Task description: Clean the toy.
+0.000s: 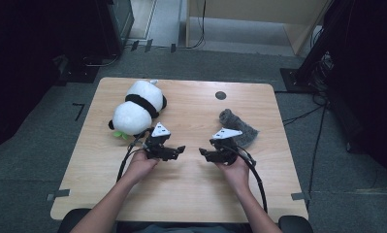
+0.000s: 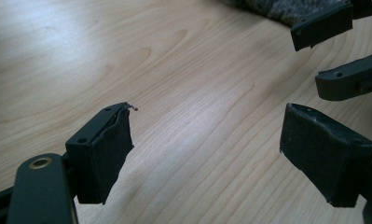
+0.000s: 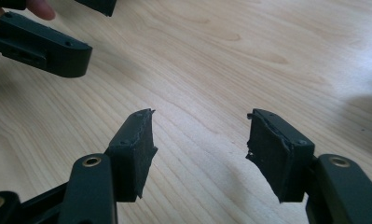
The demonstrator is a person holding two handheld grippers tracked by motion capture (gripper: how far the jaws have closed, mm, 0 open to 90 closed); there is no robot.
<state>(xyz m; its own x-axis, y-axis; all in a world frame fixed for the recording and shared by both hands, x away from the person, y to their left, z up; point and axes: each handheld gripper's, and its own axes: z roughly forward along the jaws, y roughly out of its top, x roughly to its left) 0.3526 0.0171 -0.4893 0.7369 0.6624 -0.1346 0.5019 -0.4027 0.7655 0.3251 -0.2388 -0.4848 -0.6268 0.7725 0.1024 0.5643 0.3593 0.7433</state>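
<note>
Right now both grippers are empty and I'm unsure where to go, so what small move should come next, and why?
Probably swing the right gripper back toward the grey cloth, which lies just beyond that hand. Both grippers stand open over bare table with nothing between the jaws, facing each other. The left gripper has the plush panda close behind it, so it could turn there instead.
</note>
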